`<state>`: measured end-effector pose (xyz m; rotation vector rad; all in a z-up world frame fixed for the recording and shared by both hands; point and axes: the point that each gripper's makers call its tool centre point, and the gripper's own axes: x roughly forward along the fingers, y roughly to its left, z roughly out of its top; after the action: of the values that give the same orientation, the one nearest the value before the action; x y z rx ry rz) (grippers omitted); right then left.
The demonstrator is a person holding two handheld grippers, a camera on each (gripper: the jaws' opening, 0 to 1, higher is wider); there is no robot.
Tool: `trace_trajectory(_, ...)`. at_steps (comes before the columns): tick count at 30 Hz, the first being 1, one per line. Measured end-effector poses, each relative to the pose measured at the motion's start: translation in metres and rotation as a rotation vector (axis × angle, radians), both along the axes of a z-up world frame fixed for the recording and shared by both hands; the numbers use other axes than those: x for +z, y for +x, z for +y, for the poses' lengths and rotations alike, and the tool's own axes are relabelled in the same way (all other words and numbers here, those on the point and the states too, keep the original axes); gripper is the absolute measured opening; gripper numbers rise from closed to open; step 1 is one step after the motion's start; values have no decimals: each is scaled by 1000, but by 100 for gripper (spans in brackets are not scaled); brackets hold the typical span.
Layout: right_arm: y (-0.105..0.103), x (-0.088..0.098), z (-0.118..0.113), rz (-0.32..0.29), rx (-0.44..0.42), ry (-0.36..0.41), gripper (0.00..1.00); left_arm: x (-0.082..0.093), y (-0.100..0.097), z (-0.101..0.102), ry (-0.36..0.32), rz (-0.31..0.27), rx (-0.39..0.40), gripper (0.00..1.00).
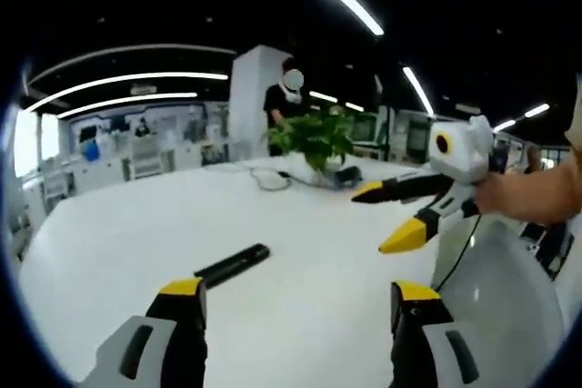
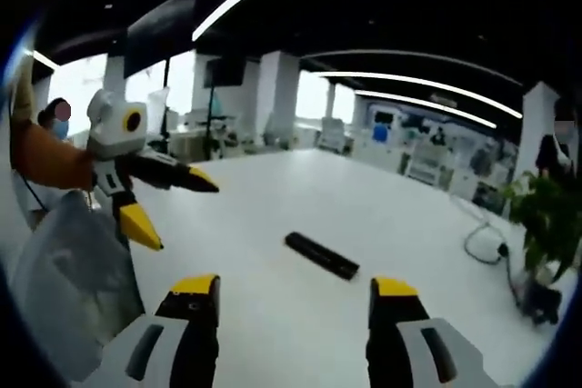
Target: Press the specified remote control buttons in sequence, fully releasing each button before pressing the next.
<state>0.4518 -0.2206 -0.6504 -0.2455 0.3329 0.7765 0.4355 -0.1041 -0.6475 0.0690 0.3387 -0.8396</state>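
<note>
A black remote control [image 1: 232,264] [image 2: 321,255] lies flat on the white table [image 1: 136,233] [image 2: 273,197], with nothing touching it. In the left gripper view my left gripper [image 1: 298,290] is open, its yellow-tipped jaws wide apart, and the remote sits just beyond the left jaw. My right gripper [image 1: 377,218] comes in from the right, open and held above the table. In the right gripper view my right gripper [image 2: 295,286] is open just short of the remote. The left gripper [image 2: 179,213] hangs open at the left.
A potted plant [image 1: 314,138] [image 2: 546,215] and a looped cable [image 1: 264,177] [image 2: 482,243] sit at the table's far side. A person [image 1: 289,97] stands behind the plant. A pale grey rounded object [image 1: 500,297] [image 2: 64,270] stands at the table's near edge. A hand [image 1: 518,197] holds the right gripper.
</note>
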Motion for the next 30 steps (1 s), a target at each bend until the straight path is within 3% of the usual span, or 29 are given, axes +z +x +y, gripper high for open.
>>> trace_trajectory(15, -36, 5, 4, 27, -14, 125, 77, 3, -40, 7, -82, 32, 48, 94)
trace_trajectory(22, -44, 6, 6, 34, -13, 122, 82, 20, -44, 5, -125, 12, 56, 97)
trace_trajectory(25, -45, 12, 9, 40, -19, 160, 85, 25, -46, 7, -140, 8, 67, 98)
trace_trajectory(30, -48, 10, 11, 32, -8, 151, 83, 20, -50, 10, -111, -2, 80, 97)
